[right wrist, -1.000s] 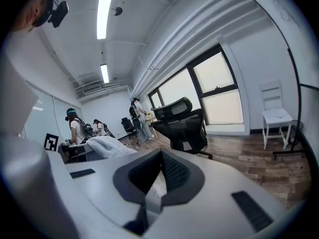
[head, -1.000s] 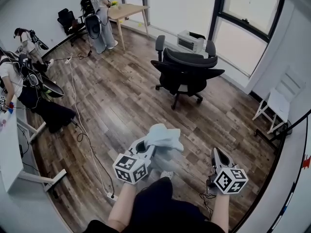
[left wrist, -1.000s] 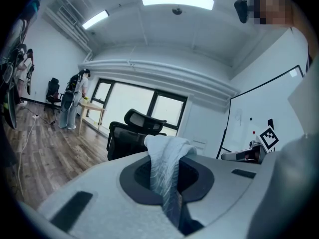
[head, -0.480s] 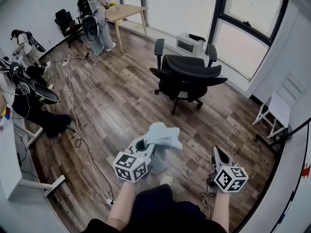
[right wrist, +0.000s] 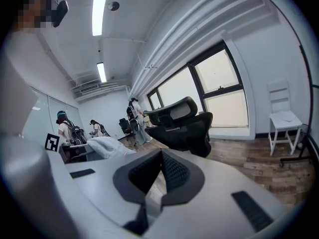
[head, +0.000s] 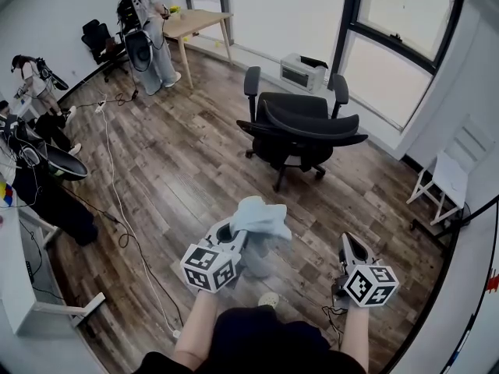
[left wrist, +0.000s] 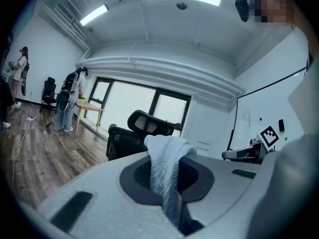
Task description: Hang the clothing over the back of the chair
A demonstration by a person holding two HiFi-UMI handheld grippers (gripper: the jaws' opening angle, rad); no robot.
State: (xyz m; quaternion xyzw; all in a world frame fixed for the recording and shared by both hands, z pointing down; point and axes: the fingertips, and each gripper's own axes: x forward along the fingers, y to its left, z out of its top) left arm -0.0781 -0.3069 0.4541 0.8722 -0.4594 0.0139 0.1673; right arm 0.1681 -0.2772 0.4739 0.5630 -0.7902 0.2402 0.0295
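A pale blue-grey piece of clothing (head: 261, 218) is bunched at the tips of my left gripper (head: 234, 238), which is shut on it. In the left gripper view the cloth (left wrist: 165, 176) stands up between the pads and hangs down through them. The black office chair (head: 300, 127) stands ahead on the wood floor, its curved back nearest me, well apart from both grippers. It shows behind the cloth in the left gripper view (left wrist: 130, 136) and ahead in the right gripper view (right wrist: 182, 126). My right gripper (head: 348, 244) is shut with nothing in it, its tips (right wrist: 161, 154) touching.
People stand and crouch at the far left and by a wooden table (head: 199, 18). Cables (head: 117, 201) trail over the floor at left, beside a white desk (head: 12, 263). A white chair (head: 448, 170) stands by the right wall. A white appliance (head: 304, 68) sits under the windows.
The whole view has moved forward across the floor, so the black chair sits closer. Both grippers keep their pose before me, and the left one still holds the clothing.
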